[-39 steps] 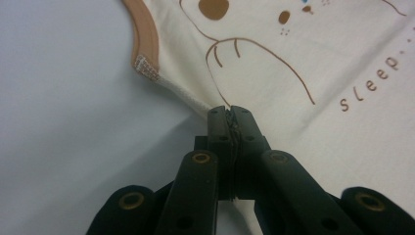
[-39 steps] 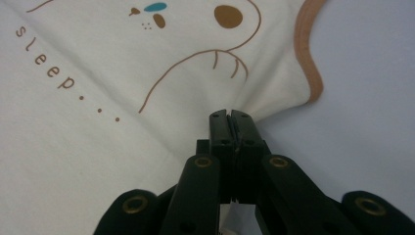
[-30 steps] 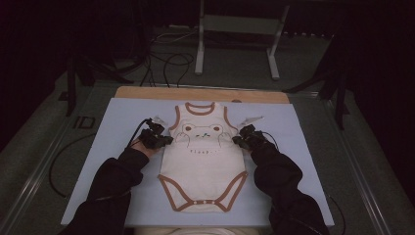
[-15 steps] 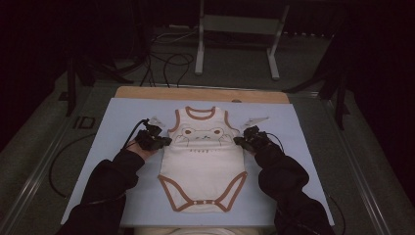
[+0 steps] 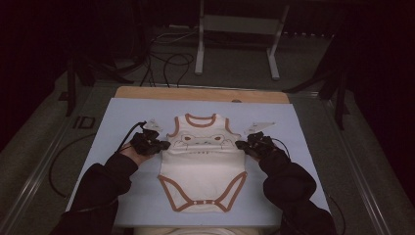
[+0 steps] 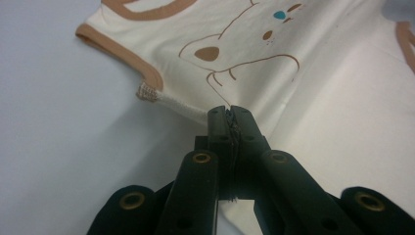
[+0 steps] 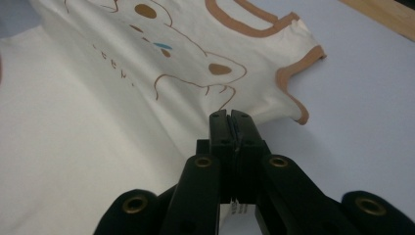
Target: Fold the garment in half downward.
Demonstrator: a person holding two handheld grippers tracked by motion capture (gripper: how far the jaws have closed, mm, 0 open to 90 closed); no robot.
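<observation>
A cream sleeveless baby bodysuit (image 5: pixel 203 166) with brown trim and a bear print lies face up on the pale blue mat (image 5: pixel 303 147), neck towards the far edge. My left gripper (image 5: pixel 164 145) is shut on its left side seam just below the armhole; in the left gripper view the bodysuit (image 6: pixel 313 88) rises in a fold to the pinching gripper (image 6: pixel 229 113). My right gripper (image 5: pixel 241 145) is shut on the opposite side seam, and in the right gripper view the bodysuit (image 7: pixel 98 122) is pulled up at the gripper (image 7: pixel 230 116) below the armhole.
The mat lies on a wooden board (image 5: pixel 200 93) on the table. Cables (image 5: pixel 166 63) and a white stand (image 5: pixel 240 29) sit on the dark floor beyond it. Dark sleeves (image 5: pixel 98 191) come in from the near edge.
Both hands have moved a little towards the far edge and lifted, taking the bodysuit's upper sides with them; its chest now bunches slightly between the grippers.
</observation>
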